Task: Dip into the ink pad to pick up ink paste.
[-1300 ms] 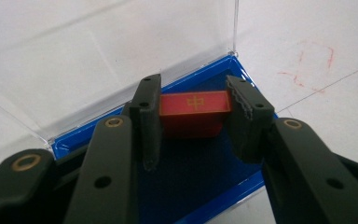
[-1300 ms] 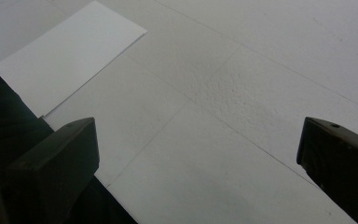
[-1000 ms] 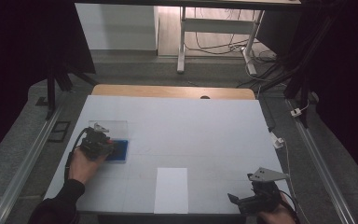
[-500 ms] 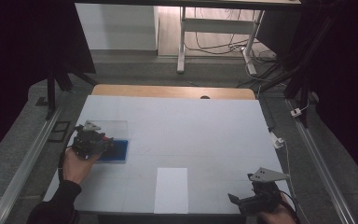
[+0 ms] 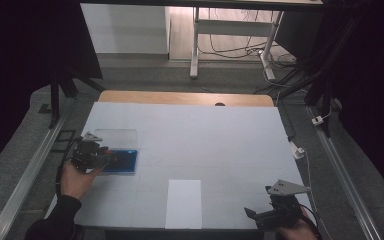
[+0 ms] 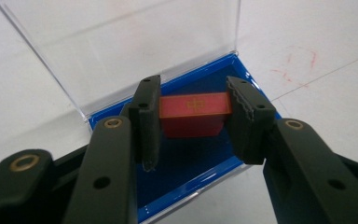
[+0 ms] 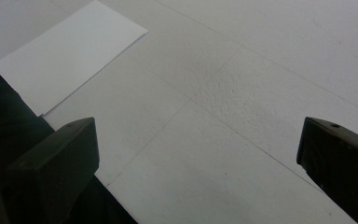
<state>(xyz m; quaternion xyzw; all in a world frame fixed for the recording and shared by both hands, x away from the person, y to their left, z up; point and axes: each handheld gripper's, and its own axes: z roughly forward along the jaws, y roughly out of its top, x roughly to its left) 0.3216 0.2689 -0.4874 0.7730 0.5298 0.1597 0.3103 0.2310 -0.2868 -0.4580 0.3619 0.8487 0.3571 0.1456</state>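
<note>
A white table point(image 5: 220, 135) takes up most of the room in front of the person. Near its front edge lies a white sheet of paper point(image 5: 183, 202). Toward the left side sits a blue box point(image 6: 205, 154) with its clear lid point(image 6: 121, 42) swung open. The left gripper point(image 6: 193, 114) pinches a small red block point(image 6: 193, 112) just above the box's blue floor. The right gripper point(image 7: 196, 154) hovers at the front right corner, jaws spread wide over bare tabletop.

Lab-like recording room, white-topped table point(image 5: 190, 135), dark curtains point(image 5: 25, 45), floor cables point(image 5: 240, 50)
</note>
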